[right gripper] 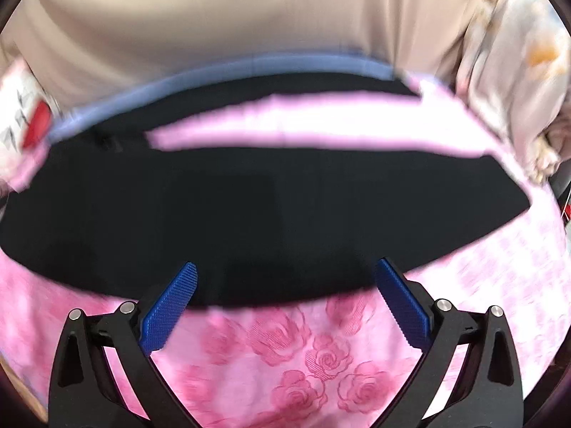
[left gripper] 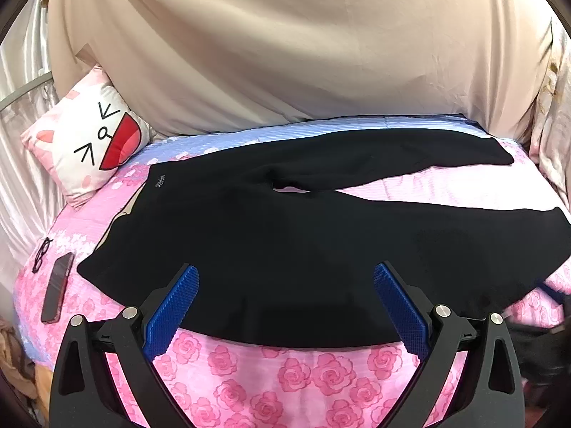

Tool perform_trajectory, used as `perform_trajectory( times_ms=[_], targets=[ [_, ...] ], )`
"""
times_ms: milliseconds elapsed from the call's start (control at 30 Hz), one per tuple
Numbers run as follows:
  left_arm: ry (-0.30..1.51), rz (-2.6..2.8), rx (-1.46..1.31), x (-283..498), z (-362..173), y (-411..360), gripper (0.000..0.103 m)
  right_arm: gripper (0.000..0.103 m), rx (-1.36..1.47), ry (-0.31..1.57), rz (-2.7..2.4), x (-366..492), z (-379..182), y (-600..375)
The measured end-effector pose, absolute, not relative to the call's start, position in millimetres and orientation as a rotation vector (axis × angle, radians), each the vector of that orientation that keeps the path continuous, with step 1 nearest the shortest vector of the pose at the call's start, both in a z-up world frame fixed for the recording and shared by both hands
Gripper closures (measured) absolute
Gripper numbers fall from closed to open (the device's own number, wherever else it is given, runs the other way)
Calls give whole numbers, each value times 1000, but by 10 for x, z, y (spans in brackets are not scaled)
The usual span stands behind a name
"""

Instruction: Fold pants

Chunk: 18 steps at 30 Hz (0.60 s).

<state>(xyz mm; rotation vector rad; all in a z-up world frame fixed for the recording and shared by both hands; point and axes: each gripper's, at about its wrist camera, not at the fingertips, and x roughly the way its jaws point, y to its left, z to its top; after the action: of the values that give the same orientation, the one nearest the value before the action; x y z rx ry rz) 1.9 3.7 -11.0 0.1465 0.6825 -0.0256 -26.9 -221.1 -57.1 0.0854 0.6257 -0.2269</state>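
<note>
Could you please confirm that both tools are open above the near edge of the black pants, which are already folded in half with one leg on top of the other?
Not quite: in the left wrist view the black pants lie unfolded, their two legs spread apart with pink bedspread between them. The left tool and right tool are indeed open above the near edge.

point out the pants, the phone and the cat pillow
pants (left gripper: 285, 235): left wrist view, on the seat area below the crotch.
phone (left gripper: 57, 287): left wrist view, mid-screen.
cat pillow (left gripper: 89, 142): left wrist view, on the white face beside the red mouth.
</note>
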Motion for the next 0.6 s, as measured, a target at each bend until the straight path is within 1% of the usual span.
perform_trajectory(
  times_ms=[133,200,300,600],
  targets=[
    [675,-20,131,12,-76,58,6,5,55,422,-218,-619,53,-2057],
    [670,-23,128,-2,-60,56,6,5,22,394,-214,-680,188,-1985],
    [659,-24,127,-32,-26,52,6,5,9,368,-203,-737,270,-1910],
    [640,-43,115,-55,35,85,6,5,26,379,-195,-719,280,-1922]
  ],
)
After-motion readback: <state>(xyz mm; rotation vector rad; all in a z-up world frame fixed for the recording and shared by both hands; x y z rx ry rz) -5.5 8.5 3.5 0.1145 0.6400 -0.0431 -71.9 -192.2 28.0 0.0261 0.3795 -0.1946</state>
